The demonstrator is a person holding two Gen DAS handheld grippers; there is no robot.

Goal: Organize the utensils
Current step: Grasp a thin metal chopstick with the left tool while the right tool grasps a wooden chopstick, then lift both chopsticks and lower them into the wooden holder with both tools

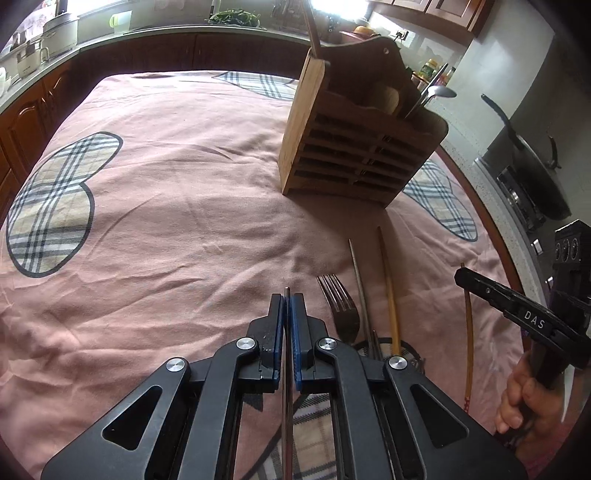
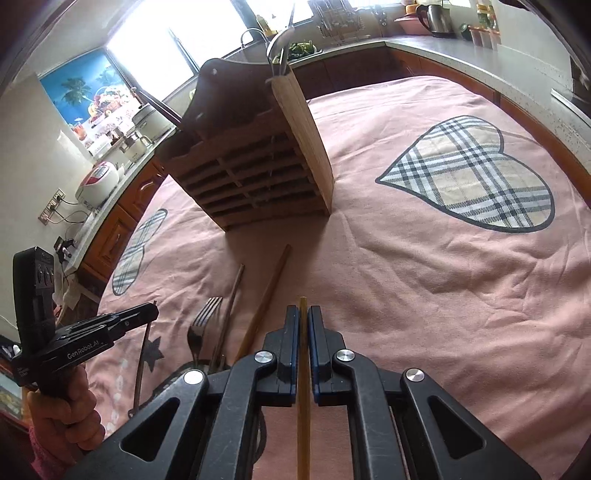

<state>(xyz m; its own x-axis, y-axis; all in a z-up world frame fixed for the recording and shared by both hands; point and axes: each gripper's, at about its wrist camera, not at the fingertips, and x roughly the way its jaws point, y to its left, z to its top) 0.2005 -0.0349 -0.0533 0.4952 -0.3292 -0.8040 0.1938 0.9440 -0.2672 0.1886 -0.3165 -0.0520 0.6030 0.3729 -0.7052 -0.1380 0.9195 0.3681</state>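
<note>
In the left wrist view my left gripper (image 1: 287, 300) is shut on a thin metal chopstick (image 1: 287, 387) that runs back between the blue pads. My right gripper (image 2: 303, 311) is shut on a yellow wooden chopstick (image 2: 303, 398). Each gripper shows in the other's view: the right gripper (image 1: 461, 276) with its stick, the left gripper (image 2: 153, 308) with its thin rod. On the cloth between them lie a fork (image 1: 341, 306), a metal chopstick (image 1: 359, 280) and a wooden chopstick (image 1: 388, 280). The slatted wooden utensil holder (image 1: 354, 155) stands beyond, with a spoon (image 1: 441, 91) in it.
A pink cloth with plaid hearts (image 1: 166, 192) covers the table. Kitchen counters ring it, with a black pan (image 1: 535, 173) on the stove at right, a rice cooker (image 2: 98, 182) and a kettle (image 2: 434, 16). A person's hand holds each gripper's handle.
</note>
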